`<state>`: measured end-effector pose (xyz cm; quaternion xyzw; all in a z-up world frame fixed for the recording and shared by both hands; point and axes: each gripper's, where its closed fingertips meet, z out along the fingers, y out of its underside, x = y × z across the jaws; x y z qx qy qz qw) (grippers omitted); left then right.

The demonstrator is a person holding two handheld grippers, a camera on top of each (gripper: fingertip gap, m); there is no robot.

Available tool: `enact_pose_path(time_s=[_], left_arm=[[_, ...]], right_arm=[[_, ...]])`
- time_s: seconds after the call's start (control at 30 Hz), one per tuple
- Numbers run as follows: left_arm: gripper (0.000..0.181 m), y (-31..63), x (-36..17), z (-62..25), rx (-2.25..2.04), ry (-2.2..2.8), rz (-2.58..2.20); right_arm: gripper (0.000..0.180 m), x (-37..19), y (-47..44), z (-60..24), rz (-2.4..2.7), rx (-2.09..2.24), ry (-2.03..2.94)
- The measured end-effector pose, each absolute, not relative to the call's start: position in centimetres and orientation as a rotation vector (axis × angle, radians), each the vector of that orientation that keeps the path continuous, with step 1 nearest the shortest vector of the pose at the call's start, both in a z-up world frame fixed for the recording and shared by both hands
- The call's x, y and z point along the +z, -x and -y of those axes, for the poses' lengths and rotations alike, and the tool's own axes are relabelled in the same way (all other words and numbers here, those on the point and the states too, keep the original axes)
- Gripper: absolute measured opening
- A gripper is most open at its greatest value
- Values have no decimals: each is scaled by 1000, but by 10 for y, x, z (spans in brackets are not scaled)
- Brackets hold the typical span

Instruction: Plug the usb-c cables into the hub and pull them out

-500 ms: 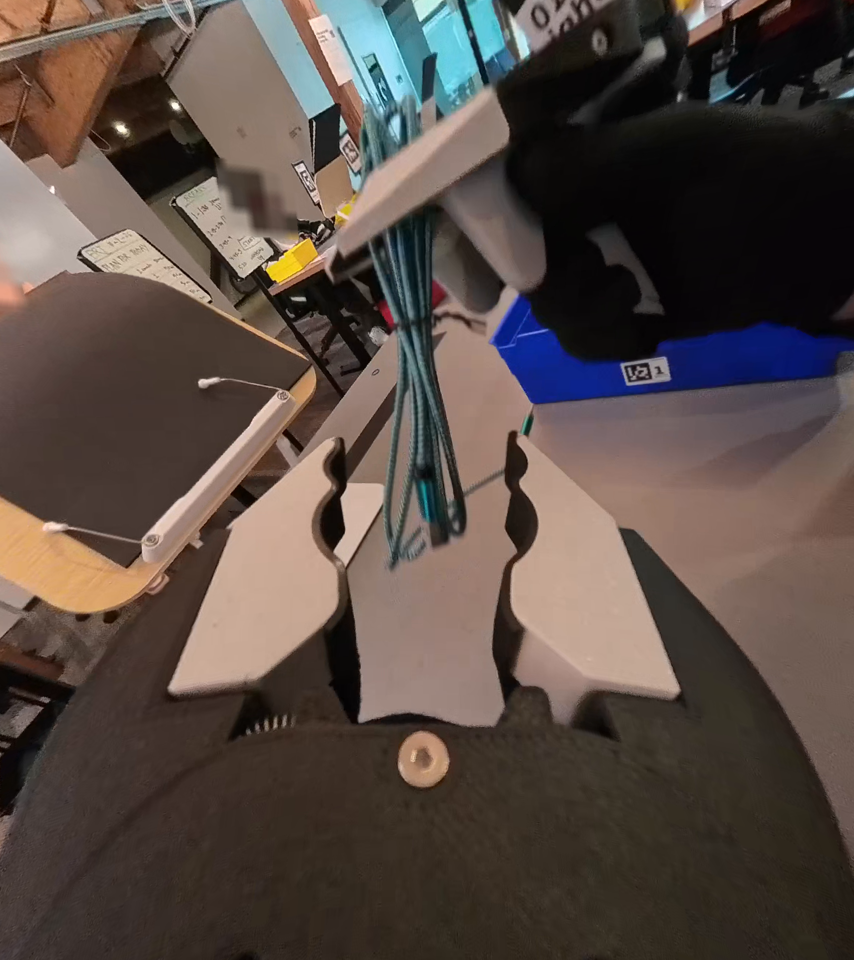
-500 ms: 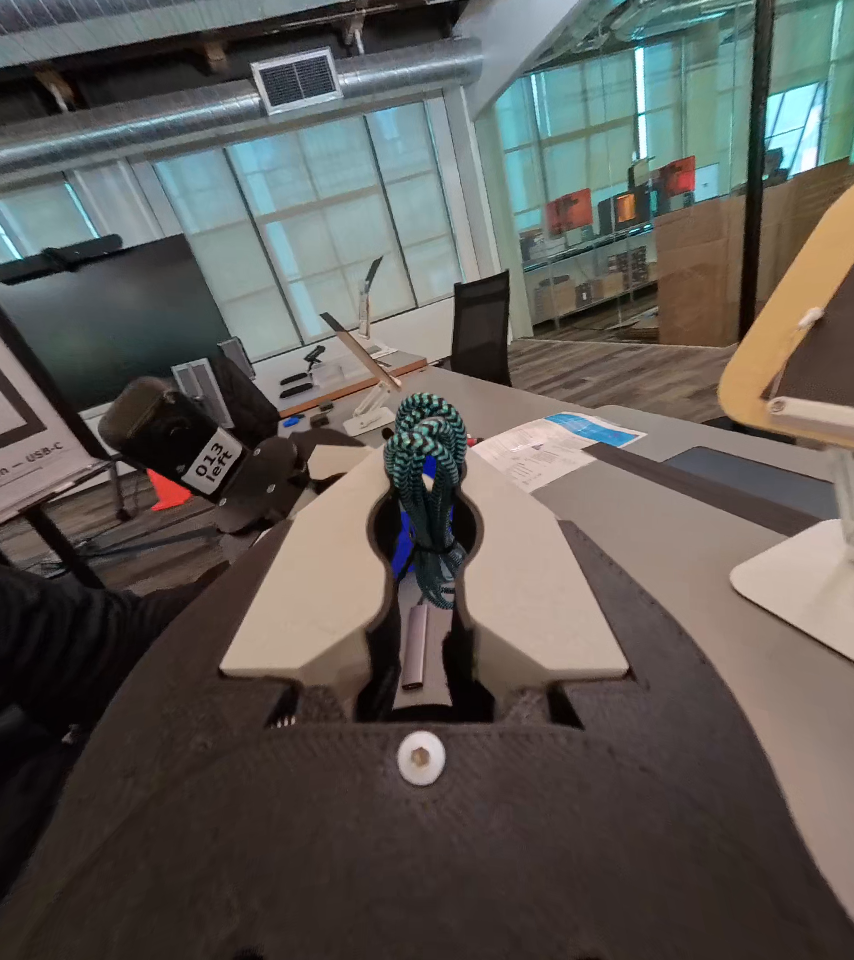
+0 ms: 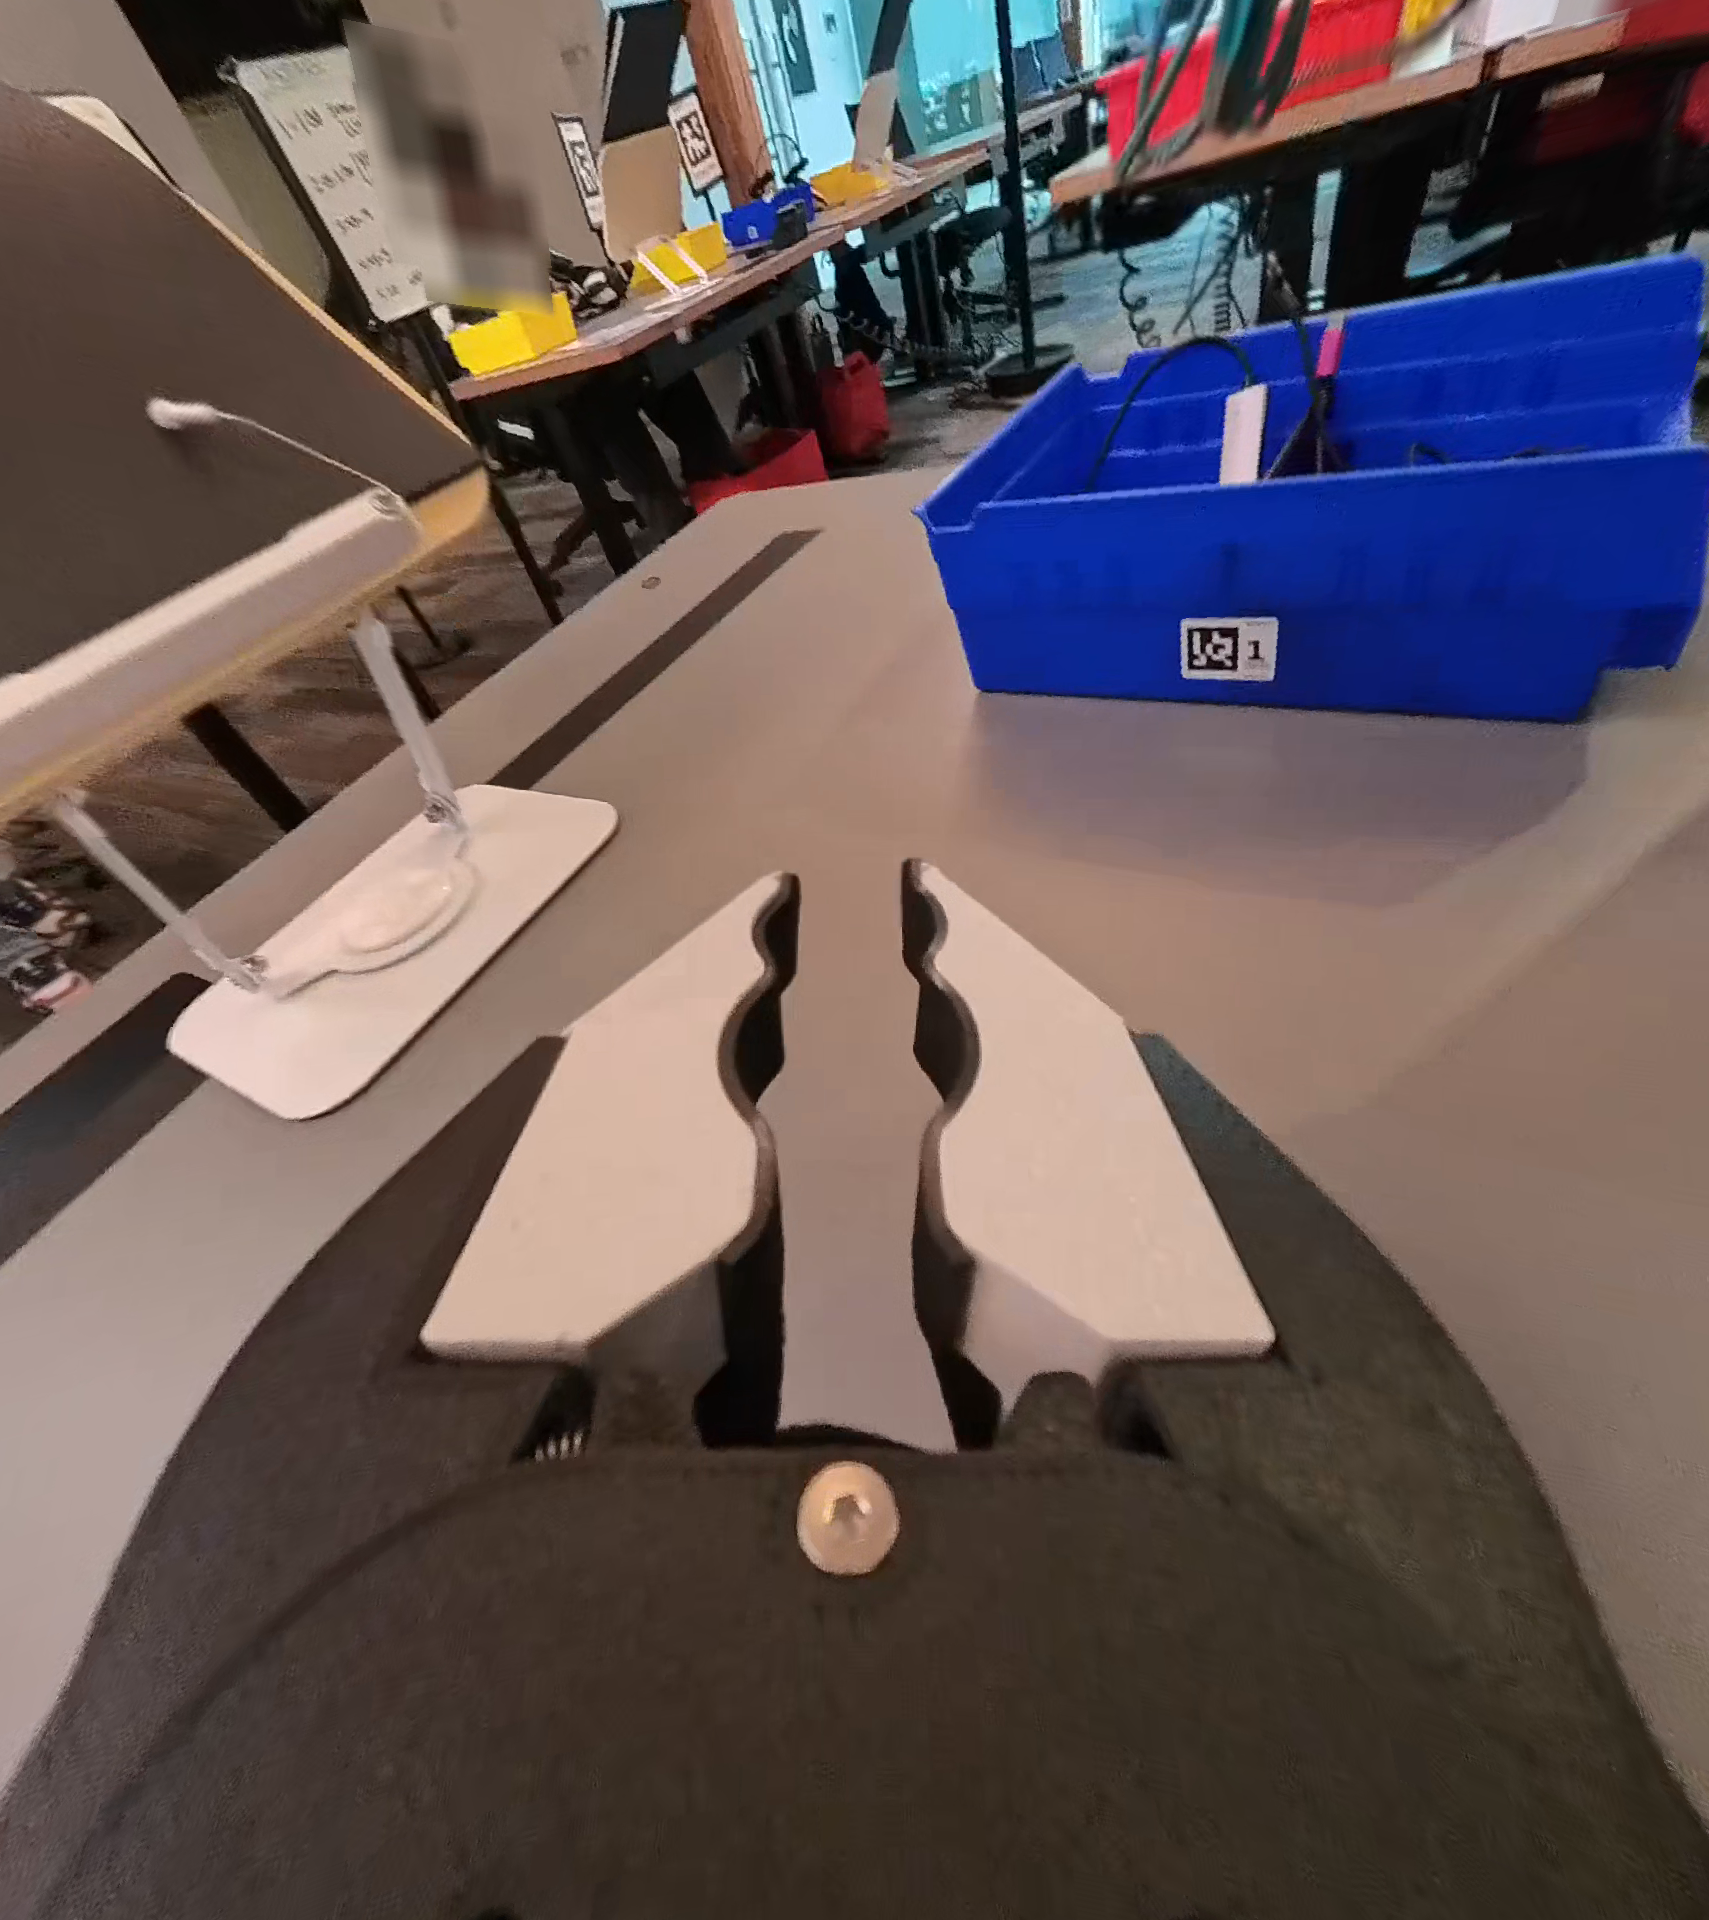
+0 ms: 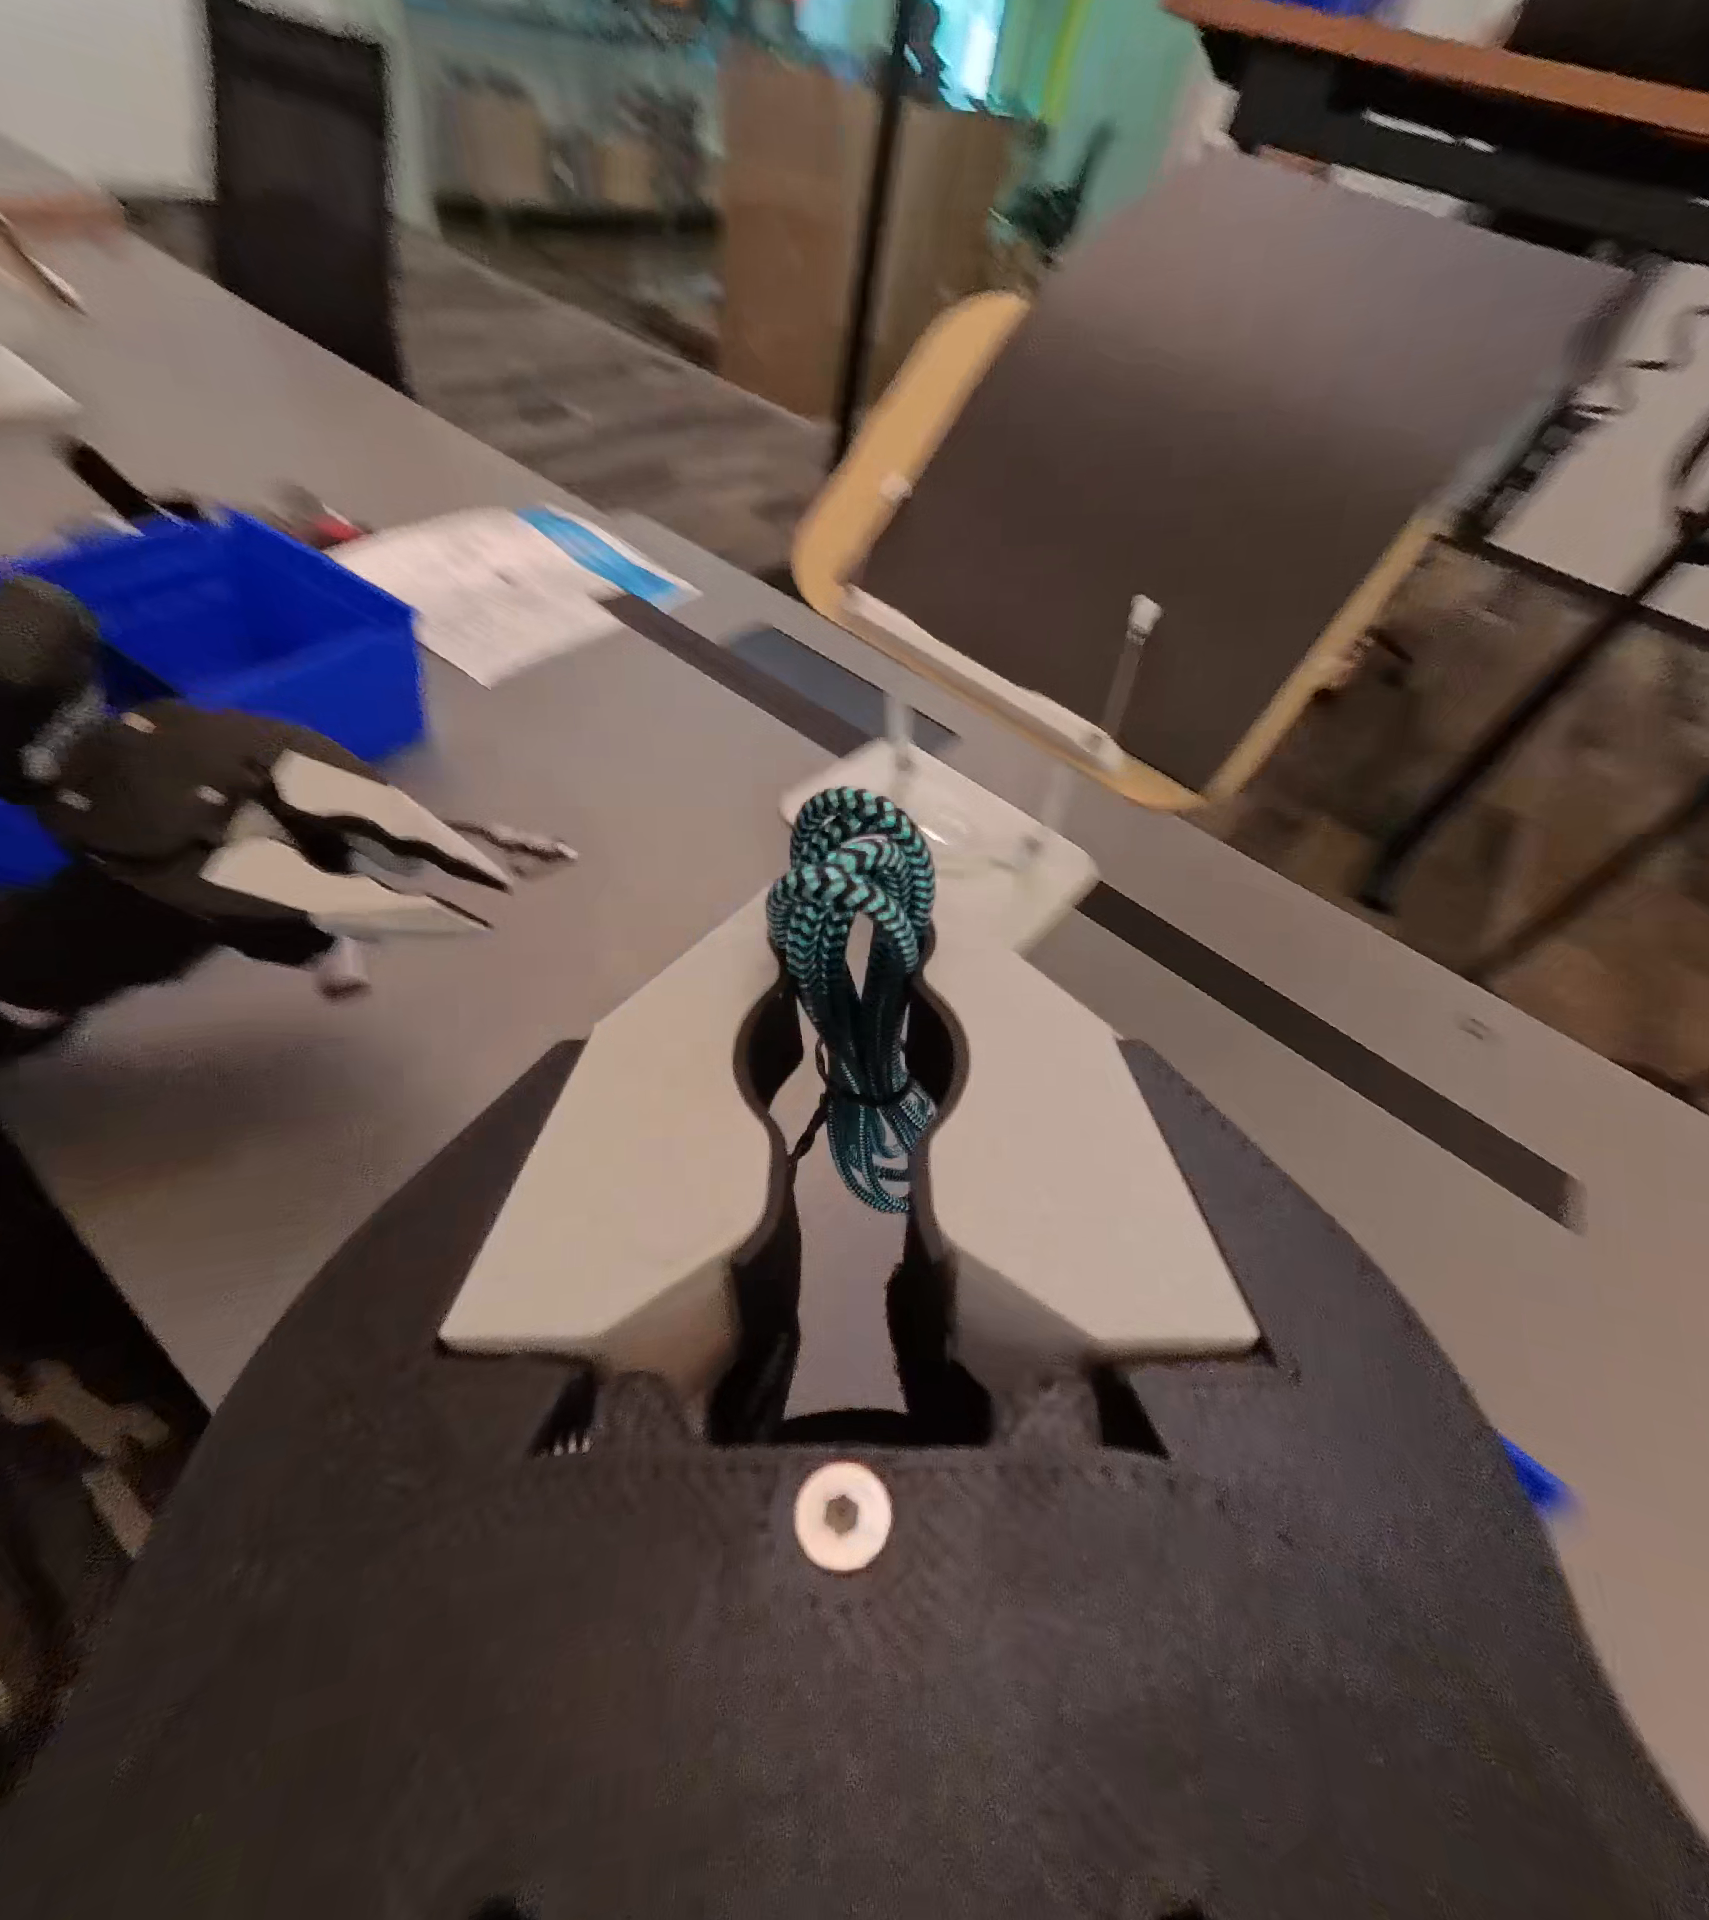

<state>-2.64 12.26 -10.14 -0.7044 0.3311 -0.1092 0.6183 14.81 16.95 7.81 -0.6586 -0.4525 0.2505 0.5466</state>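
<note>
Currently setup step: right gripper (image 4: 850, 940) fingers clenched on bundled cable (image 4: 855, 997), carried above bench (image 4: 559, 790). Left gripper (image 3: 848, 904) fingers parted, empty, facing blue bin (image 3: 1349, 582). Hub not visible. Next: set bundle down, untie, locate hub.

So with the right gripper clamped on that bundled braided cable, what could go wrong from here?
1. The teal braided cable is tied in a bundle; the right gripper pinches its loops rather than a connector, so it may slip or stay coiled.
2. The left gripper is empty and open, so nothing steadies the cable.
3. The tilted board stand sits close ahead; a swing could clip it.
</note>
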Motion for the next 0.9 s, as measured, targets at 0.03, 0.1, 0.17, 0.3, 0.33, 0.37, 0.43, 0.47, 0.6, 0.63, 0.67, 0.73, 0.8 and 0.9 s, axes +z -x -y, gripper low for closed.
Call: enact_pose_path(time_s=[0.03,0.1,0.17,0.3,0.33,0.37,0.43,0.47,0.6,0.63,0.67,0.73,0.8,0.9], left_arm=[[16,22,-107,-124,-259,1626,-771],[15,18,-116,-126,-266,1631,-779],[15,12,-123,-126,-284,1641,-790],[15,5,-134,-125,-271,1654,-822],[15,4,-135,-124,-269,1653,-827],[15,4,-136,-124,-267,1654,-830],[15,4,-137,-124,-271,1657,-829],[15,4,-138,-124,-272,1659,-828],[15,5,-140,-125,-278,1662,-820],[15,5,-140,-125,-277,1661,-820],[15,5,-141,-124,-279,1662,-823],[15,4,-142,-124,-284,1663,-822],[15,5,-144,-125,-280,1665,-822],[16,6,-146,-127,-285,1672,-816]], right_arm=[[11,76,-162,-172,1075,513,1589],[11,73,-193,-182,1042,337,1649],[11,67,-225,-192,1017,129,1709],[12,29,-275,-207,1030,-178,1886],[12,14,-282,-210,1047,-219,1934],[12,-3,-286,-213,1074,-247,1983],[13,-38,-298,-218,1125,-356,2064],[13,-56,-303,-219,1167,-397,2108],[14,-127,-309,-219,1312,-380,2309],[16,-143,-308,-219,1338,-347,2355],[19,-158,-305,-219,1365,-303,2384],[29,-184,-299,-212,1403,-164,2485],[41,-185,-296,-217,1401,-129,2486],[66,-168,-281,-212,1386,66,2465]])
